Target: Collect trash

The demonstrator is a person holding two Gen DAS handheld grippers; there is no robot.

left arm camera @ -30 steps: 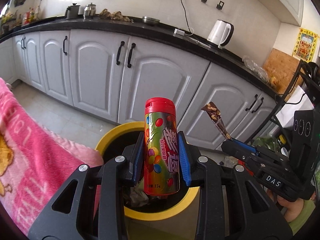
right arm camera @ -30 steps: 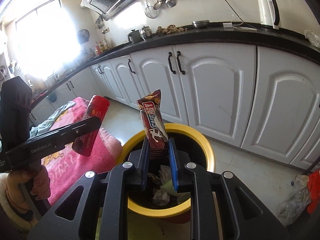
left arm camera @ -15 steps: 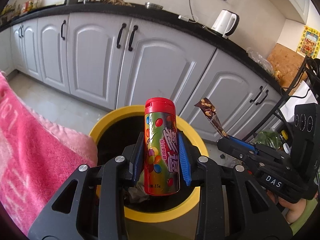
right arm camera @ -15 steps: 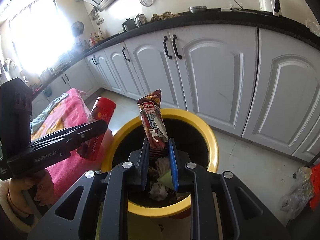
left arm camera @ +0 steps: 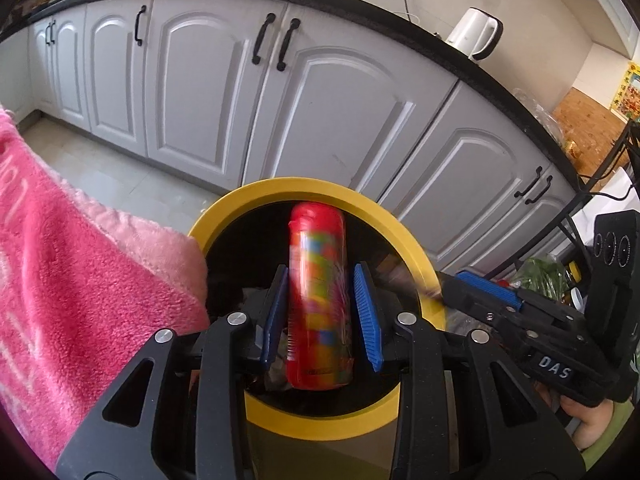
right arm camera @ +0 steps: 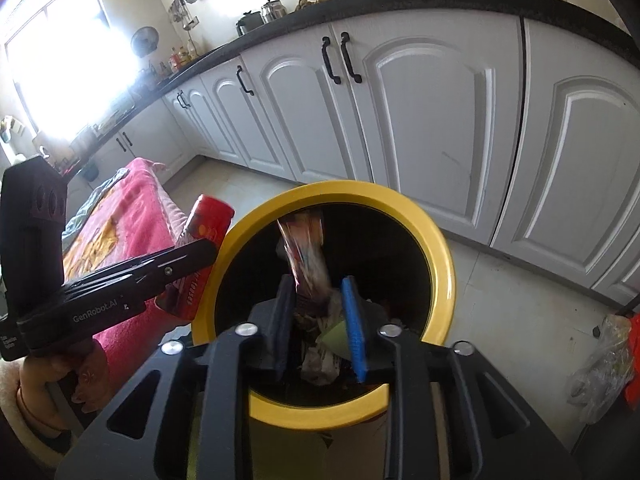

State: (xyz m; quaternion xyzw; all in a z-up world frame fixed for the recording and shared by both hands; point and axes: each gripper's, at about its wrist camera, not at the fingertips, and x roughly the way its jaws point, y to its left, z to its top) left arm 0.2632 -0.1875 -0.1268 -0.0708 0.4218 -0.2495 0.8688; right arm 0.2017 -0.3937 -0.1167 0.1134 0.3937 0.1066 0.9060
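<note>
Since a second ago both tools have spread | left tool [left arm camera: 320,312] lets red-capped candy tube [left arm camera: 318,300] drop into yellow-rimmed black bin [left arm camera: 416,248] | right tool [right arm camera: 318,320] frees brown snack wrapper [right arm camera: 306,256], blurred mid-fall | both items nearly binned

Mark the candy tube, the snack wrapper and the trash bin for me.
candy tube [left arm camera: 318,300]: left wrist view, middle of its blurred body between the claw pads.
snack wrapper [right arm camera: 306,258]: right wrist view, blurred middle, above the bin's mouth.
trash bin [right arm camera: 442,264]: right wrist view, right side of the yellow rim.
</note>
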